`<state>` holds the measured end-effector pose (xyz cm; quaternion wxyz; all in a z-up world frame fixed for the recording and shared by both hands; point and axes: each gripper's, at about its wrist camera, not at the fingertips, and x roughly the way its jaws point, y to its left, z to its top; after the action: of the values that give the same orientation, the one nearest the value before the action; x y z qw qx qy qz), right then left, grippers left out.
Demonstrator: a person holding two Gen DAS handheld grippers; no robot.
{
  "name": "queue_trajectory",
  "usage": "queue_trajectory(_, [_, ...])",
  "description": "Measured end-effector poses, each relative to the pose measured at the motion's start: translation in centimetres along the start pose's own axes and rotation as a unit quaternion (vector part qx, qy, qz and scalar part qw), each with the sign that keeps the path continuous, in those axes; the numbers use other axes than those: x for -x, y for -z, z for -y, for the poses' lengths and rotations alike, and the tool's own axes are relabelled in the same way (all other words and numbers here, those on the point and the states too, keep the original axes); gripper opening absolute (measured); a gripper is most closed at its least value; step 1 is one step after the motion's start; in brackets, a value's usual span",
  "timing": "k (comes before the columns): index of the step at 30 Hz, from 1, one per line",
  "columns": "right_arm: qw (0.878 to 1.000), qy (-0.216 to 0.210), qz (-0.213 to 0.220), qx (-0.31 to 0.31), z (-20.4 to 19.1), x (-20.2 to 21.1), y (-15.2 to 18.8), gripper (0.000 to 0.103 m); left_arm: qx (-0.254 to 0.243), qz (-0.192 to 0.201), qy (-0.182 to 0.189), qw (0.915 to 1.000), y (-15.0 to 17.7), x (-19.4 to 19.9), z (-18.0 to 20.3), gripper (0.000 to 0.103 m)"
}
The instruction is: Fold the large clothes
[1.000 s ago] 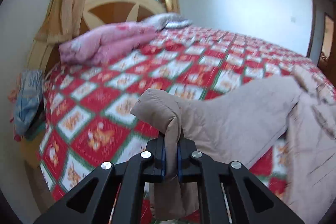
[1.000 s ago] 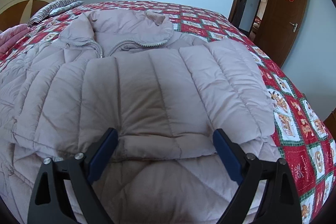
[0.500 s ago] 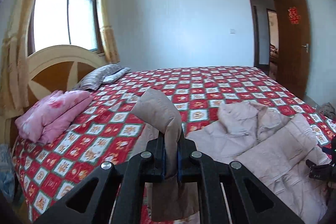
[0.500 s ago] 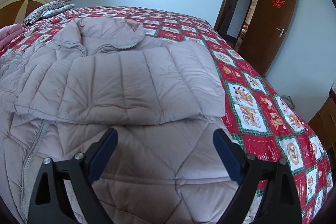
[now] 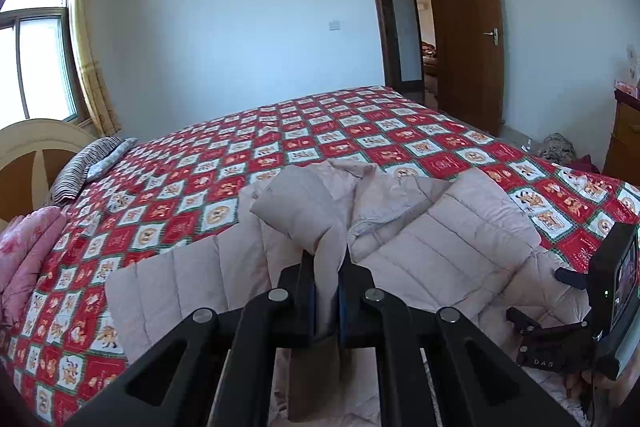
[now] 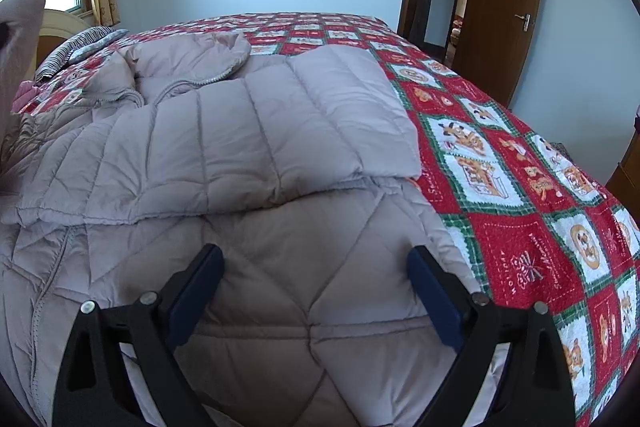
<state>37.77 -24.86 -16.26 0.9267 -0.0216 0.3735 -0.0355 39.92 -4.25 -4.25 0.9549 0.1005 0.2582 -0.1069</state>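
Beige puffer jacket (image 6: 256, 147) spread on bed, one sleeve (image 6: 280, 131) folded across chest, its cuff edge at the jacket's right side. Left gripper (image 5: 327, 291) fingers clenched on other sleeve's cuff (image 5: 308, 211), lifted above jacket. Right gripper (image 6: 314, 291) fingers released, spread wide over lower hem area. Red patchwork bedspread (image 6: 520, 187) bare to the right and beyond collar. Open door (image 5: 468, 27) past bed.

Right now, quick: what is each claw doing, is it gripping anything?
Left claw: closed, pinching a fold of the beige padded jacket.
Right claw: open, holding nothing, above the jacket.
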Motion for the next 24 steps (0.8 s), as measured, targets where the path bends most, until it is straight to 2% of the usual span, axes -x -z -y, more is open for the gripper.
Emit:
queue_trajectory(6, [1.000,-0.002,-0.002,-0.001,0.3,-0.2,0.2,0.097,-0.006,-0.016,0.027,0.9995,0.2,-3.1,3.7,0.008])
queue_trajectory(8, [1.000,-0.002,-0.001,-0.001,0.3,-0.2,0.2,0.097,-0.007,-0.013,0.032,0.9994,0.2,-3.4,4.5,0.011])
queue_trajectory(9, [1.000,-0.001,-0.001,0.000,0.2,-0.2,0.2,0.097,-0.011,-0.011,0.036,0.9992,0.2,-3.6,5.0,0.016])
queue_trajectory(11, [1.000,0.002,0.000,0.002,0.2,-0.2,0.2,0.097,-0.022,-0.010,0.034,0.9991,0.0,-3.7,5.8,0.031])
queue_trajectory(13, [1.000,0.004,0.001,0.003,0.1,-0.2,0.3,0.097,-0.027,0.001,0.018,0.9995,-0.2,-3.5,6.2,0.079])
queue_trajectory(15, [1.000,0.004,0.002,0.004,0.1,-0.2,0.3,0.097,-0.030,0.033,0.010,0.9990,-0.5,-2.6,6.2,0.090])
queue_trajectory(20, [1.000,0.001,0.003,0.002,0.2,-0.3,0.3,0.097,-0.053,0.048,-0.009,0.9974,-0.4,-1.8,5.6,0.090])
queue_trajectory(22, [1.000,-0.009,0.002,-0.004,0.5,-0.2,0.3,0.097,-0.047,0.043,-0.031,0.9975,0.4,-2.1,3.5,0.090])
queue_trajectory(24, [0.999,-0.027,0.006,-0.018,1.1,0.3,0.0,0.097,-0.027,0.025,-0.066,0.9971,1.4,-2.8,-0.1,0.090])
